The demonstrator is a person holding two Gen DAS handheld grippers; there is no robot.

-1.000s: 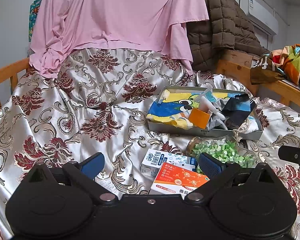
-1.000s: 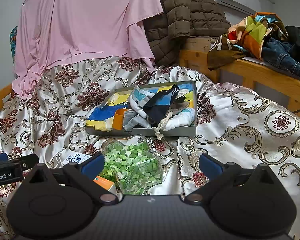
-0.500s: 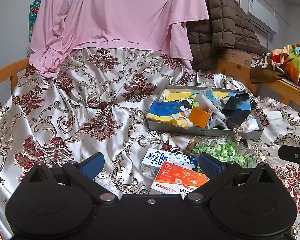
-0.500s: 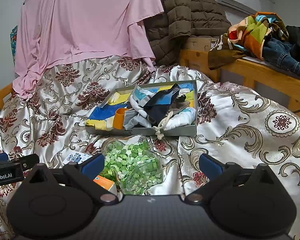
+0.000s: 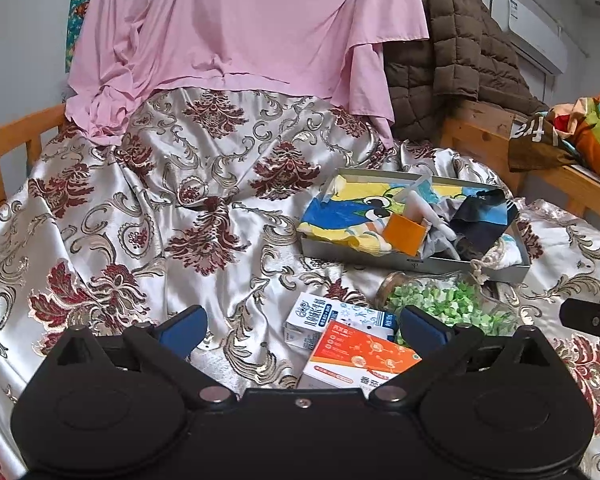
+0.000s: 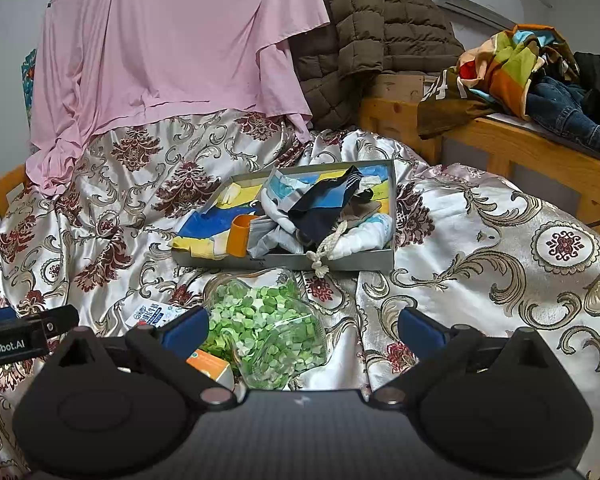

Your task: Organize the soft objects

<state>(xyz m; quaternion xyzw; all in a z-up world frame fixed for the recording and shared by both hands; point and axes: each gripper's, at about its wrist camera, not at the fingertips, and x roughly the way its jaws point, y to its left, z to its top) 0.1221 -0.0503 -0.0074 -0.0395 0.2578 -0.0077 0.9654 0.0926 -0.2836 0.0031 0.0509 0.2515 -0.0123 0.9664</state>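
Note:
A grey shallow box (image 5: pixel 412 259) (image 6: pixel 352 261) lies on the patterned satin bedspread. It holds a yellow and blue cloth (image 5: pixel 340 216) (image 6: pixel 208 232), a dark sock (image 5: pixel 480 220) (image 6: pixel 324 208), pale rumpled cloths (image 6: pixel 272 228), an orange cup (image 5: pixel 405 234) (image 6: pixel 240 236) and a knotted cord (image 6: pixel 324 256). My left gripper (image 5: pixel 302 326) is open and empty, low over the bedspread near the cartons. My right gripper (image 6: pixel 302 326) is open and empty, just above a clear bag of green pieces (image 6: pixel 264 328) (image 5: pixel 440 304).
A white and blue carton (image 5: pixel 324 320) and an orange and white carton (image 5: pixel 356 360) lie in front of the box. A pink sheet (image 5: pixel 240 28) and a brown quilted jacket (image 6: pixel 364 32) hang behind. Clothes (image 6: pixel 540 76) are piled on a wooden bench at the right.

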